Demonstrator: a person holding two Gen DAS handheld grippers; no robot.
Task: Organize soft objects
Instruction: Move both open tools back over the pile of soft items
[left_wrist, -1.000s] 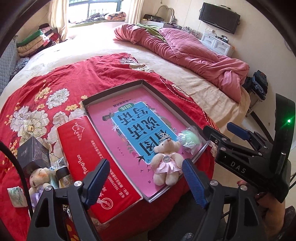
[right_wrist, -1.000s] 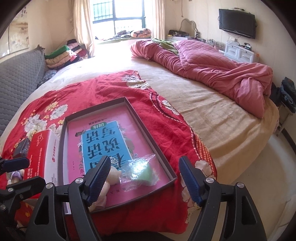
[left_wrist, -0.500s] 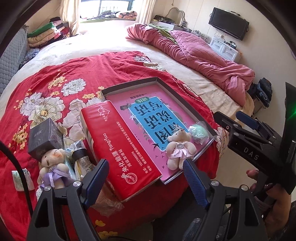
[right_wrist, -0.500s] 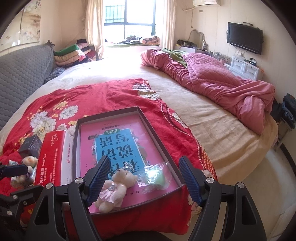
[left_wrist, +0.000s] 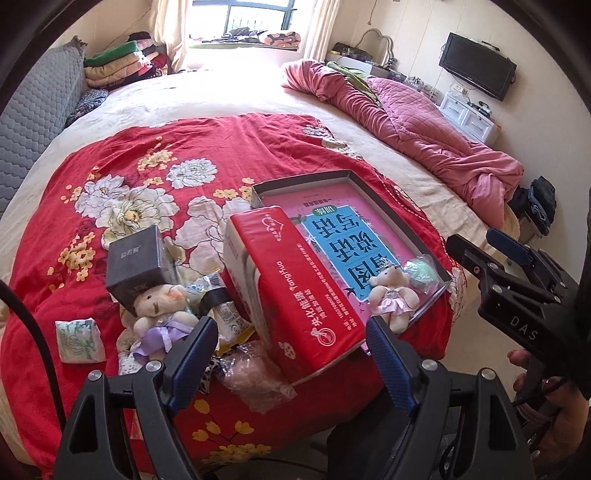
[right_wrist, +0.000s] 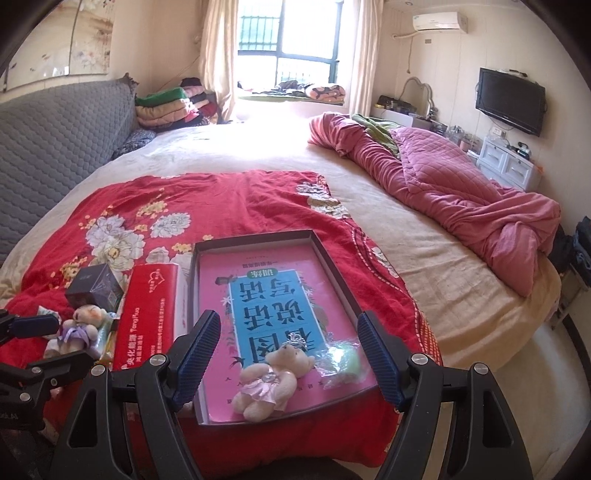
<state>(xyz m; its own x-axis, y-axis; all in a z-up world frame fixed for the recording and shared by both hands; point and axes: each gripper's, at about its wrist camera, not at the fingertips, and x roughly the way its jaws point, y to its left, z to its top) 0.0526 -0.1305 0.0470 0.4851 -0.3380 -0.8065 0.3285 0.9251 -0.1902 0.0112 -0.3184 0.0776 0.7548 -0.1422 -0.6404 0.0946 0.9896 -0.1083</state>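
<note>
A shallow dark-rimmed box (right_wrist: 336, 266) (left_wrist: 388, 206) with a pink and blue printed bottom lies on the red floral cloth. In it sit a small bear in a pink dress (right_wrist: 271, 380) (left_wrist: 391, 299) and a green soft ball in clear wrap (right_wrist: 343, 363) (left_wrist: 421, 273). Left of the box lie a red tissue pack (left_wrist: 295, 291) (right_wrist: 147, 317), a bear in a purple dress (left_wrist: 162, 314) (right_wrist: 79, 328), a small white-green tissue packet (left_wrist: 79, 339) and wrapped items. My left gripper (left_wrist: 291, 363) hangs open over the pack's near end. My right gripper (right_wrist: 288, 358) hangs open above the pink bear.
A dark grey carton (left_wrist: 138, 266) (right_wrist: 96, 288) stands behind the purple bear. A crumpled pink quilt (right_wrist: 461, 195) lies along the bed's right side. A grey padded headboard (right_wrist: 55, 147) is at the left. A hand (left_wrist: 546, 402) holds the right gripper beyond the bed edge.
Both grippers have pulled back and risen, so more of the bed shows. The left view has swung left: the purple bear, dark carton and tissue packet now appear. Jaws stay open; nothing was picked up.
</note>
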